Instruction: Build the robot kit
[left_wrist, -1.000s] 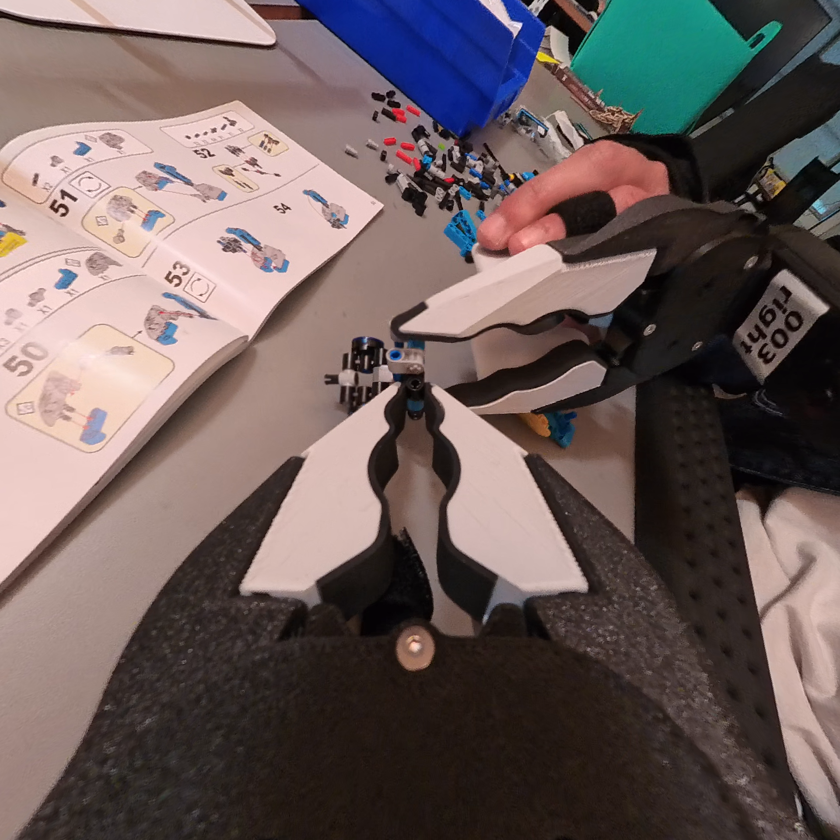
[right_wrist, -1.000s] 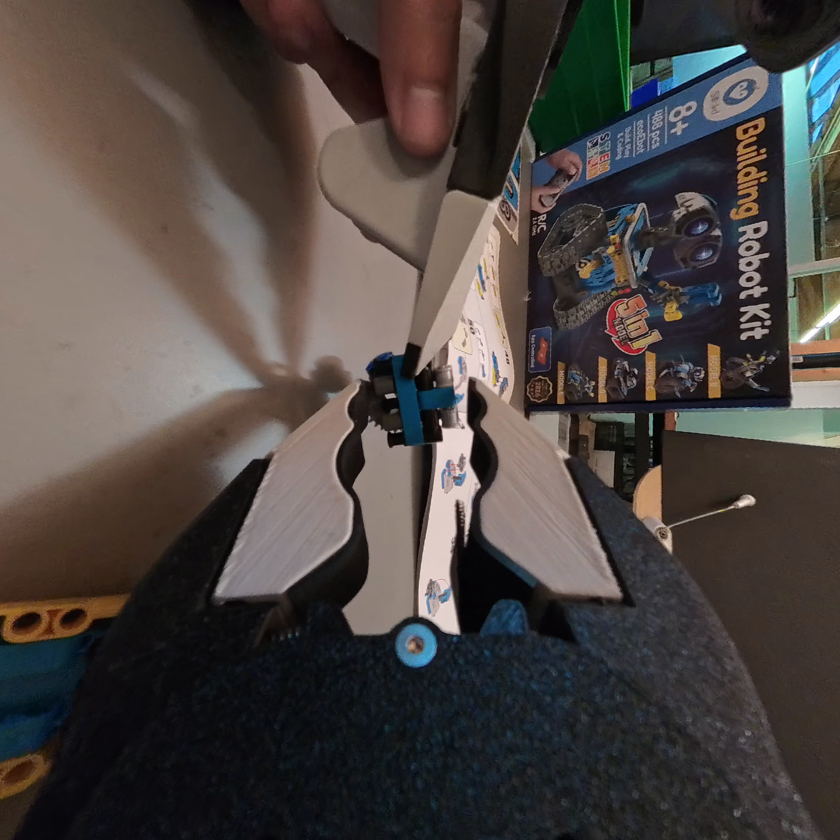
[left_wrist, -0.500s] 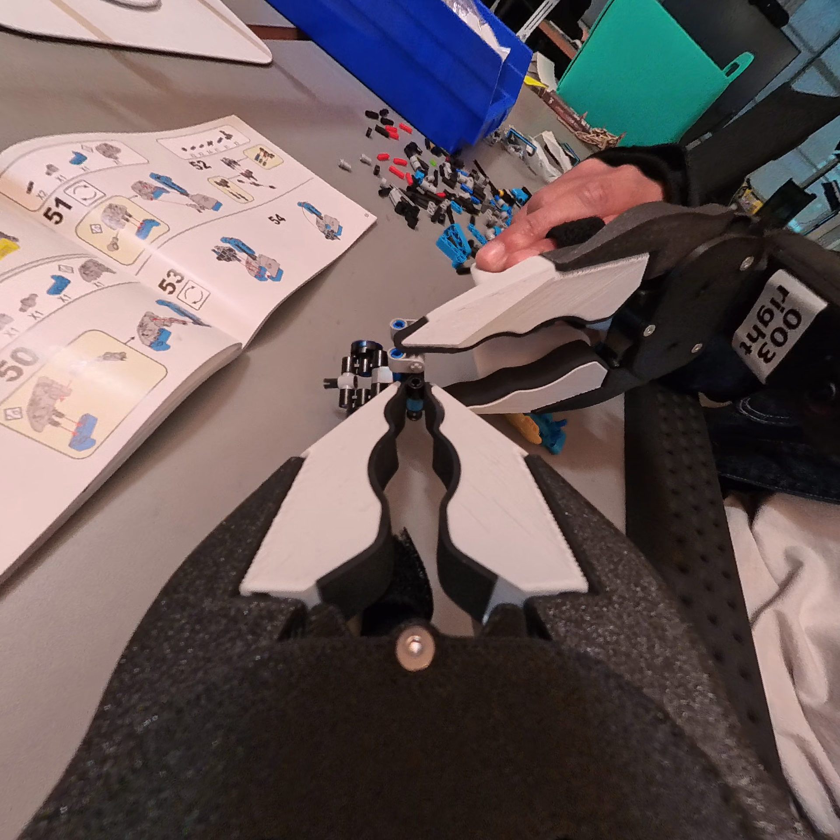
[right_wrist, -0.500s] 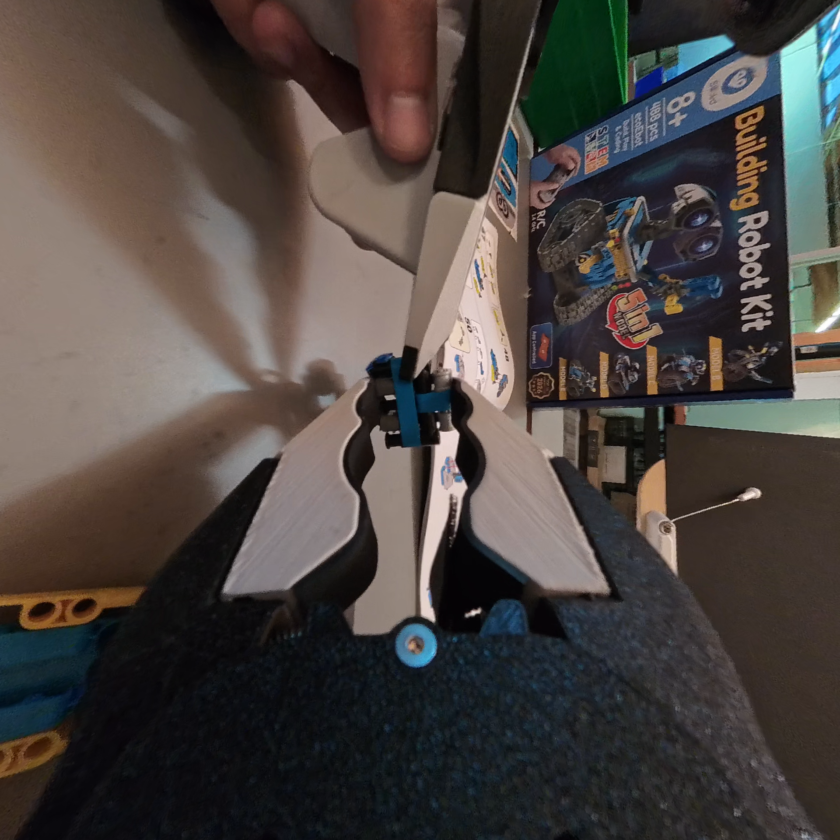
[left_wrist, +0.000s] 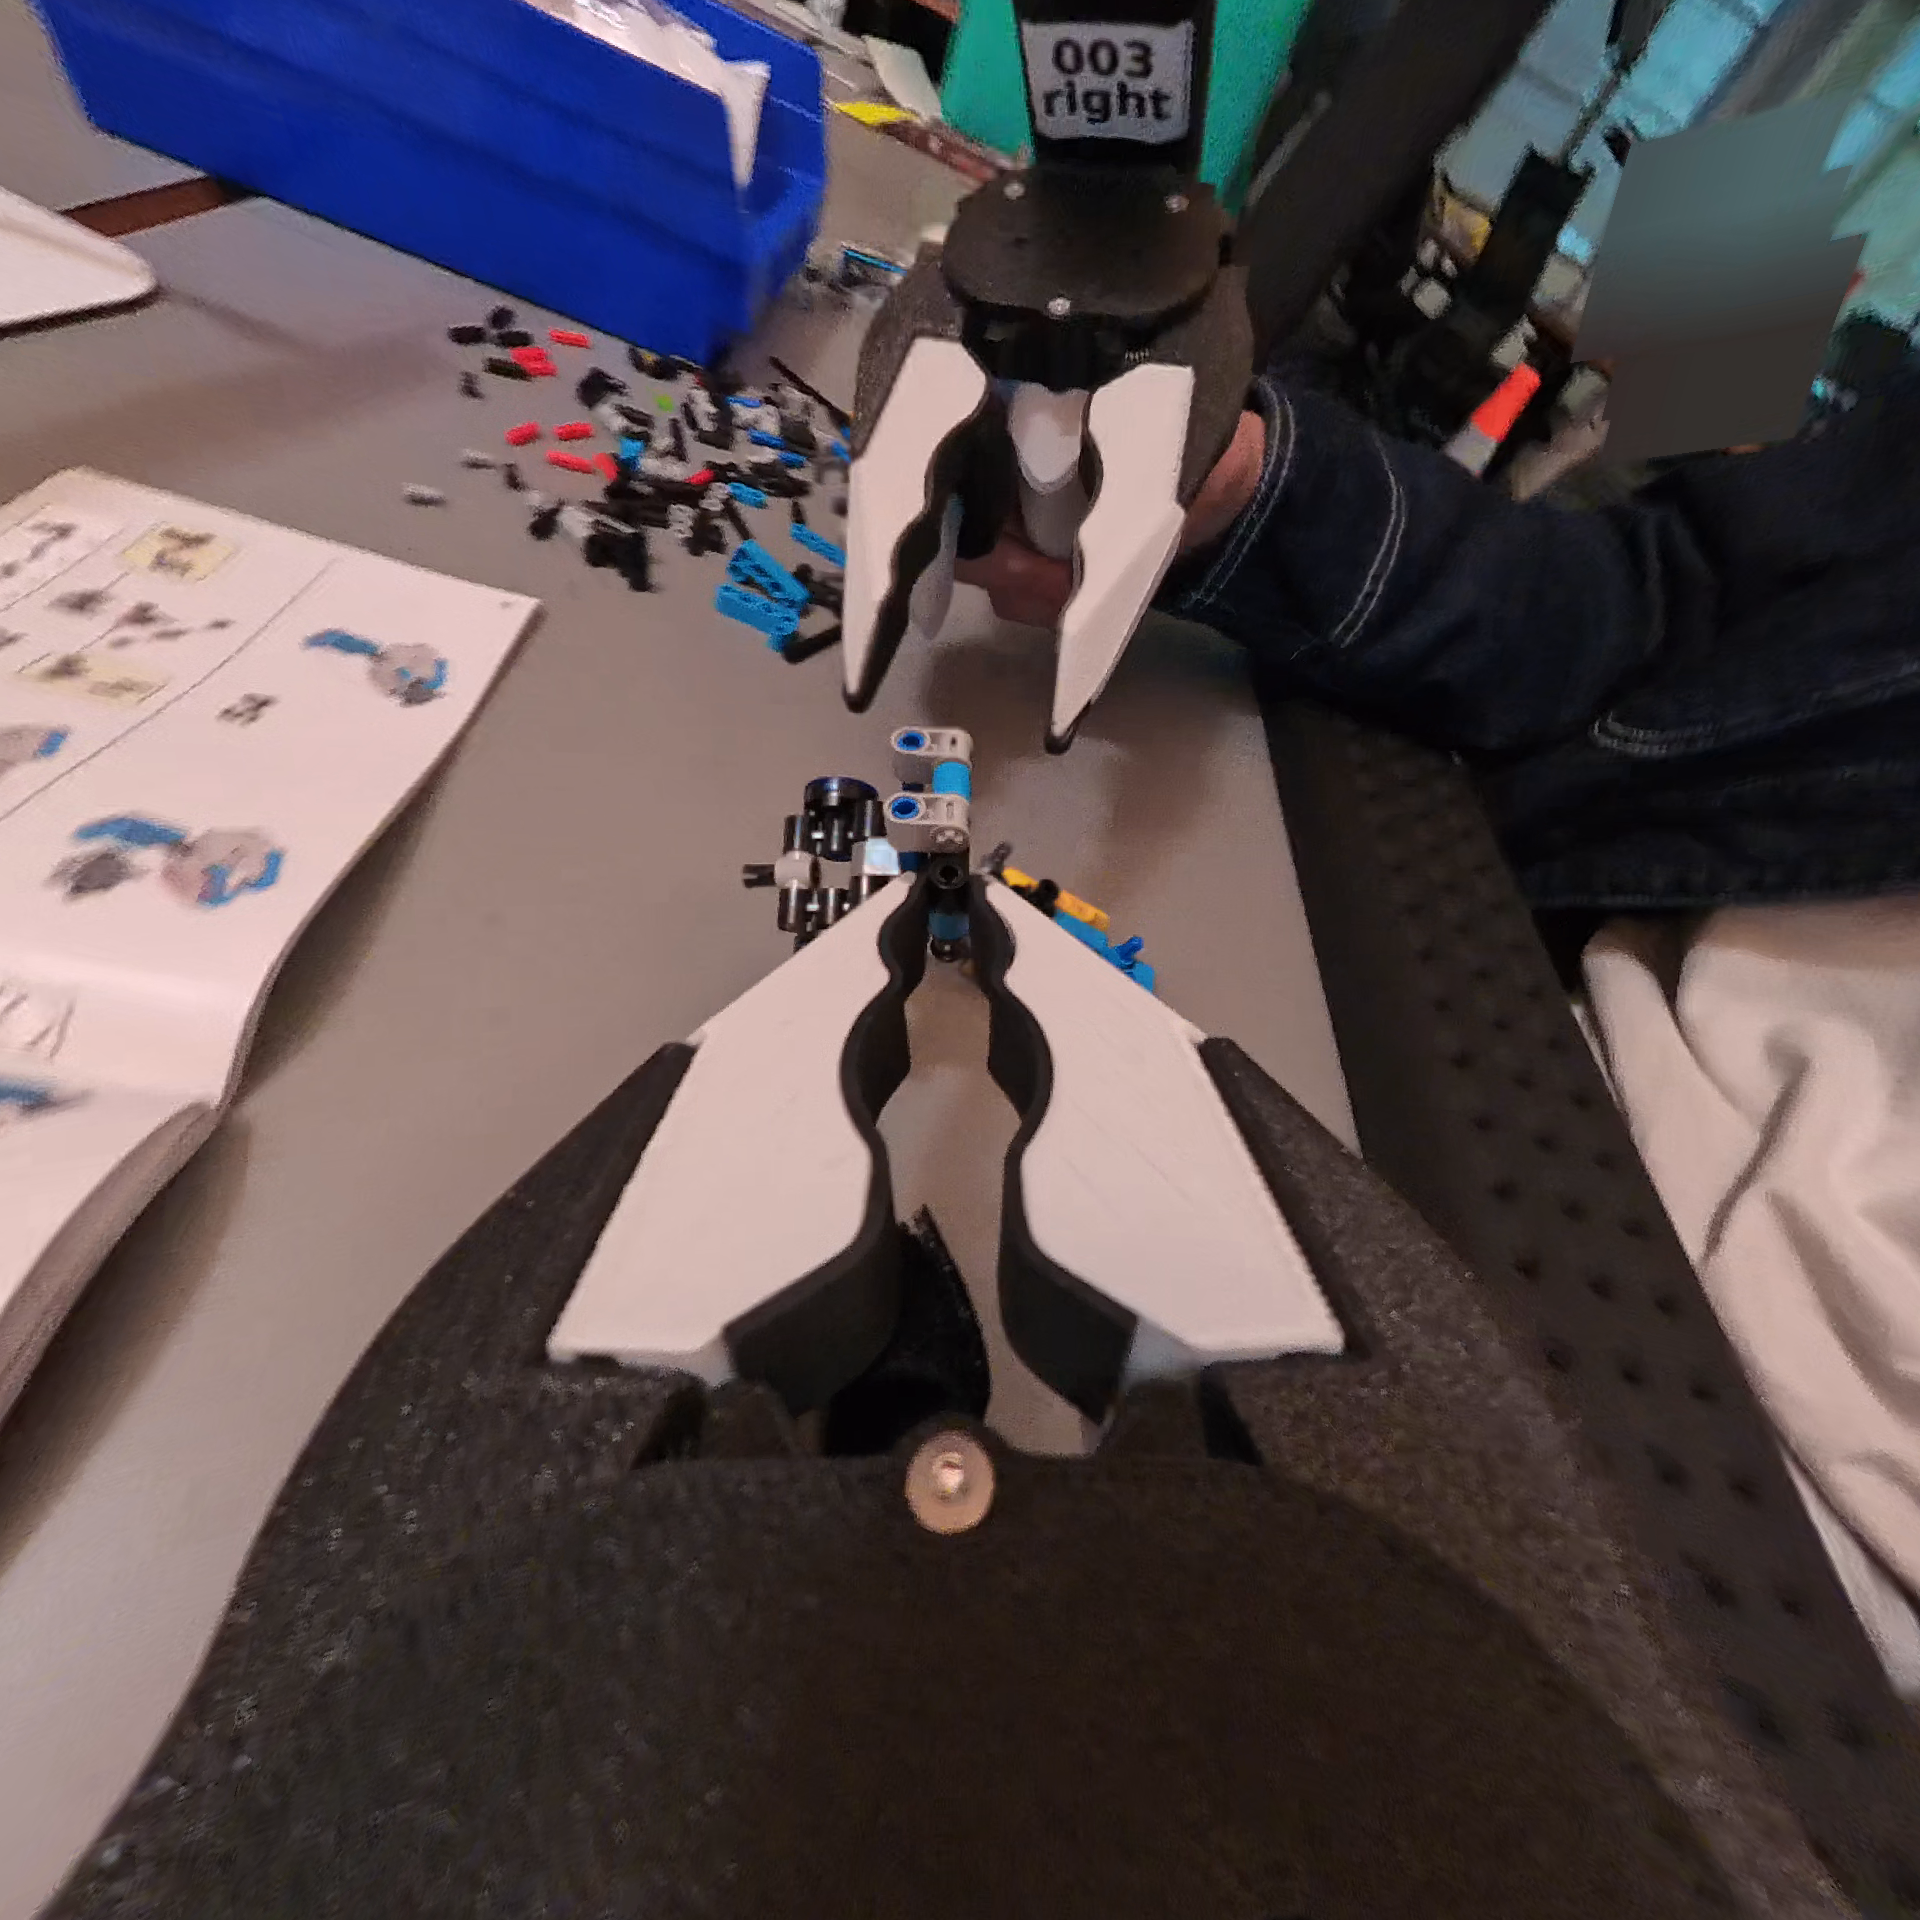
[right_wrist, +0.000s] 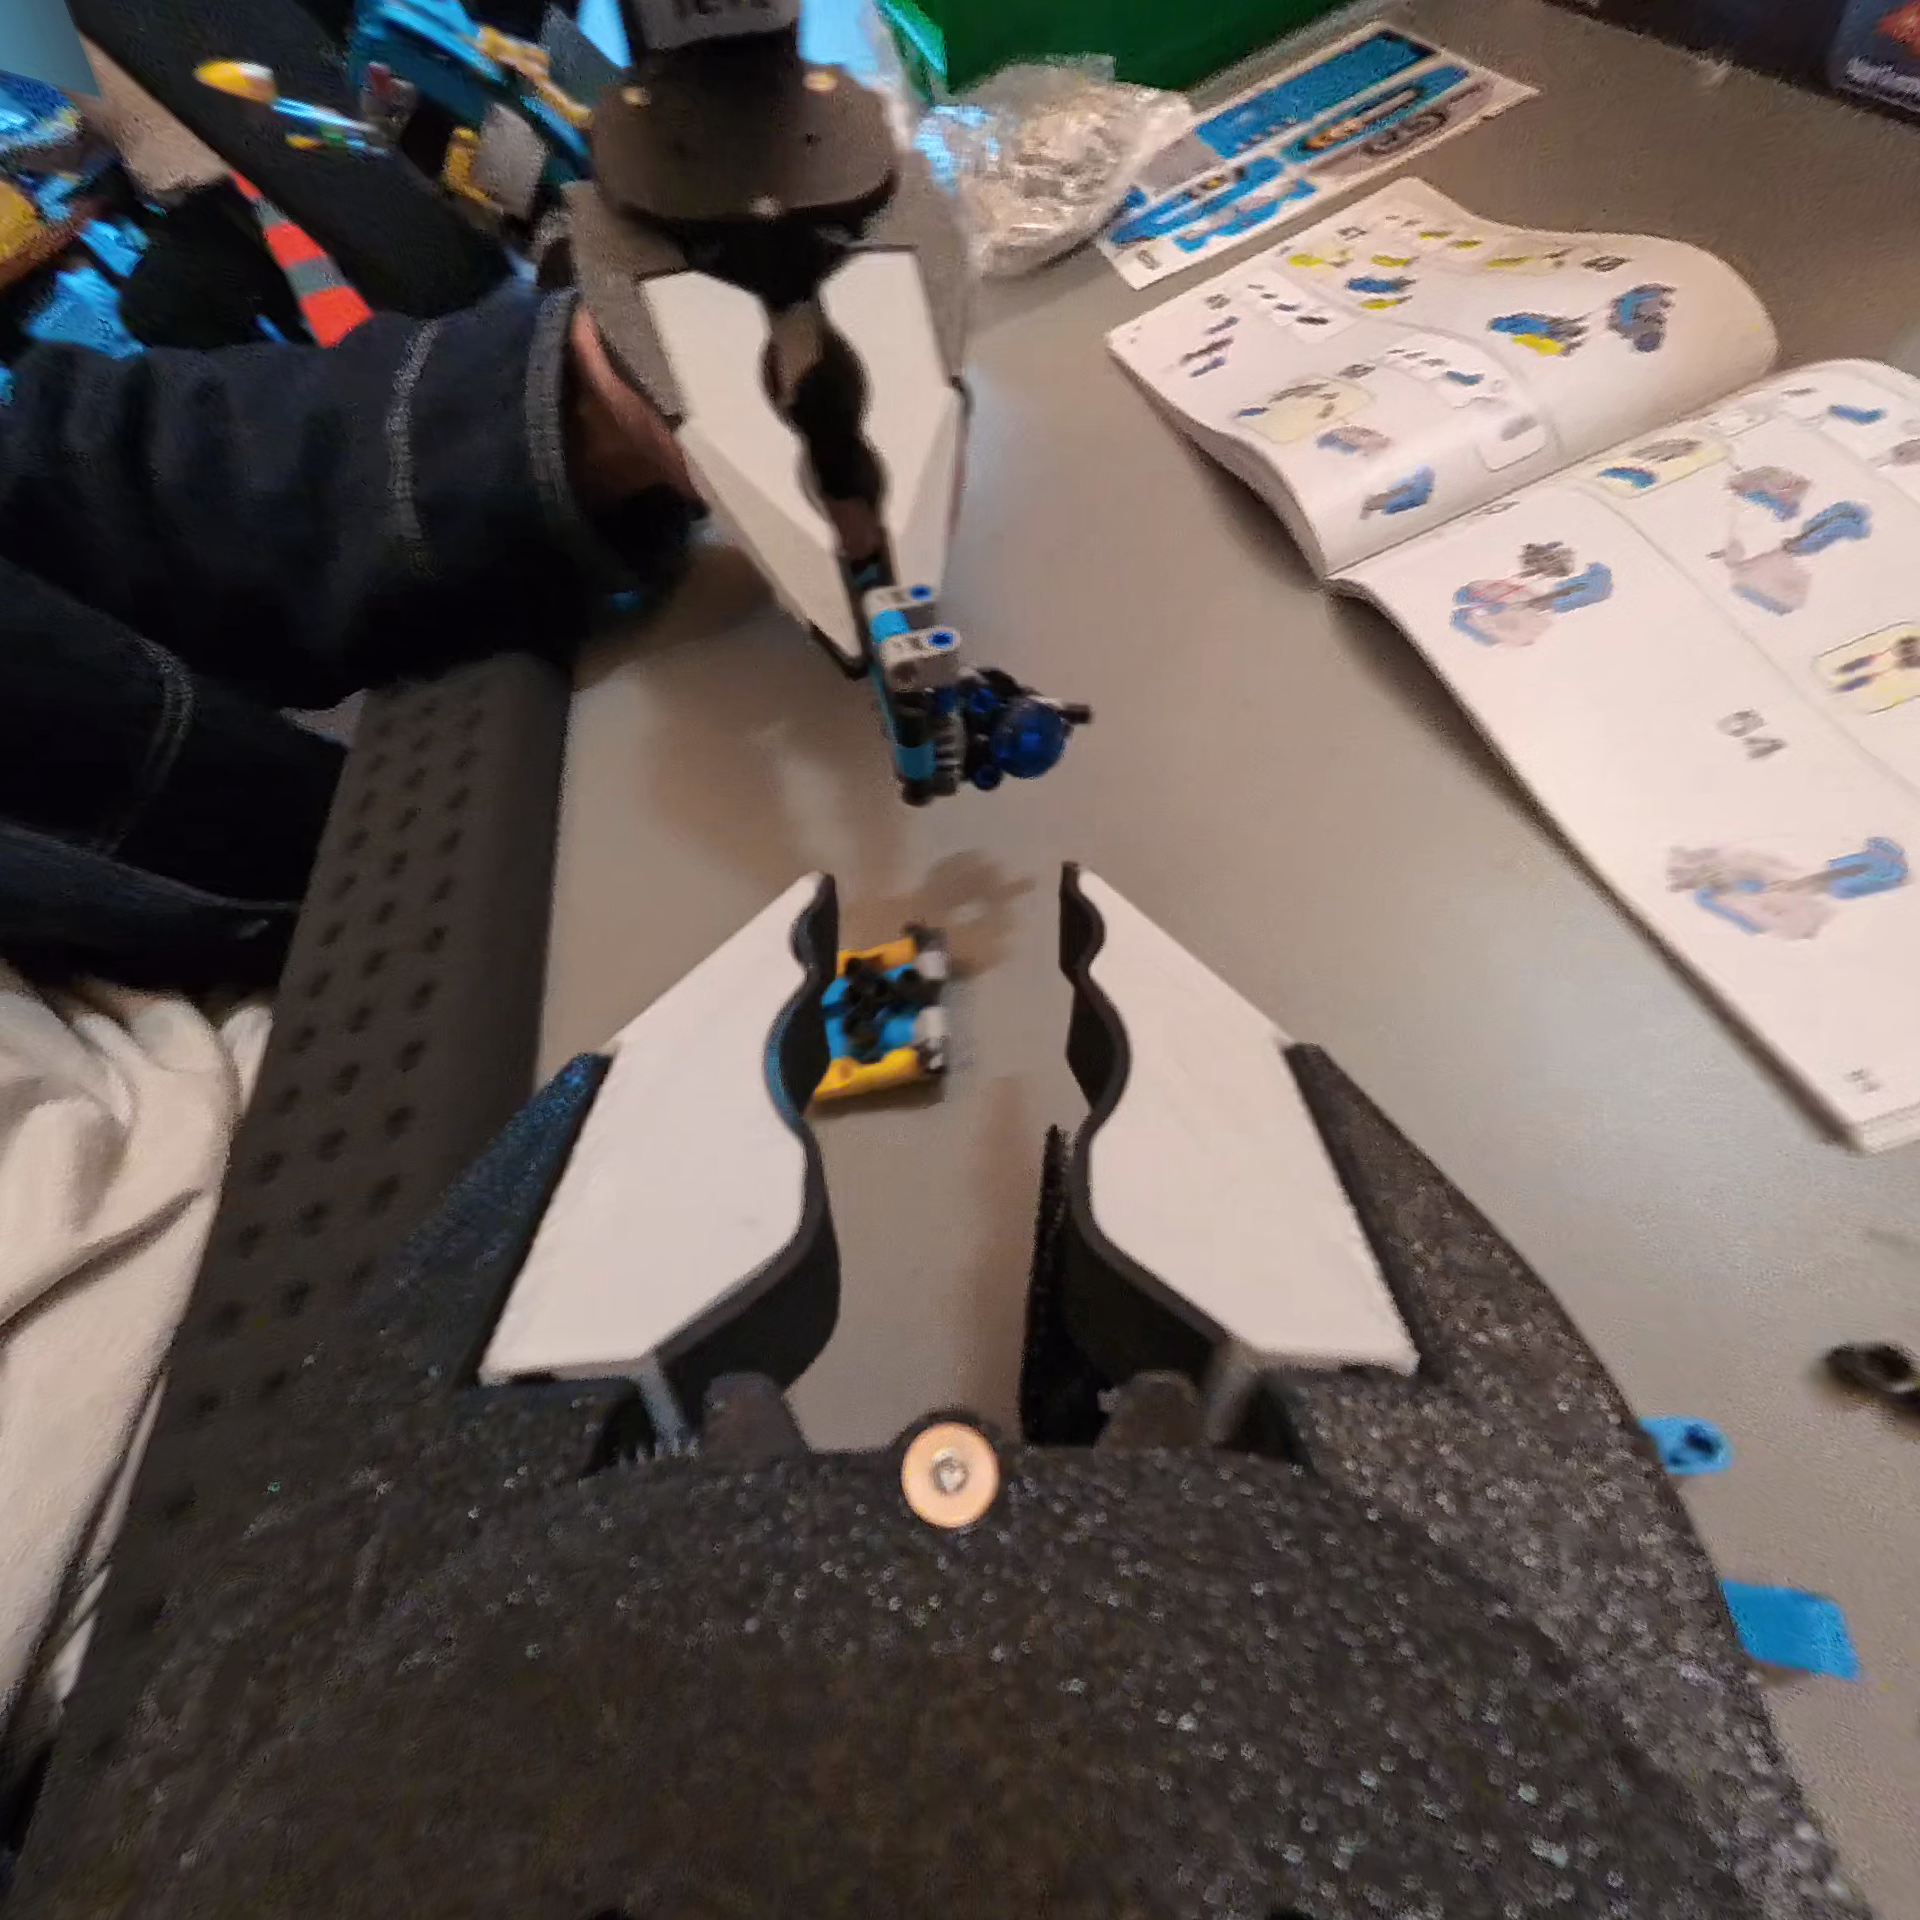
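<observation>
My left gripper (left_wrist: 943, 885) is shut on a small brick assembly (left_wrist: 883, 821) of black, grey and blue pieces and holds it just above the grey table (left_wrist: 582, 966). In the right wrist view the left gripper (right_wrist: 888, 623) points down at me with the assembly (right_wrist: 951, 712) at its tips. My right gripper (right_wrist: 945, 883) is open and empty, a short way back from that assembly; it faces the left one in the left wrist view (left_wrist: 956, 722). A small yellow and blue brick block (right_wrist: 883, 1013) lies on the table between my right fingers, near the left one.
An open instruction booklet (left_wrist: 208, 779) lies left; it also shows in the right wrist view (right_wrist: 1558, 520). A blue bin (left_wrist: 468, 135) and a scatter of loose small pieces (left_wrist: 665, 468) are behind. A black perforated mat (left_wrist: 1507, 1143) runs along the table edge. A sleeve (left_wrist: 1507, 603) holds the right gripper. My hands' fingertips stand some 6 cm from each other.
My right gripper has let go of the assembly, opened wide, turned upright and drawn back from it. My left gripper still holds the assembly in about the same place.
</observation>
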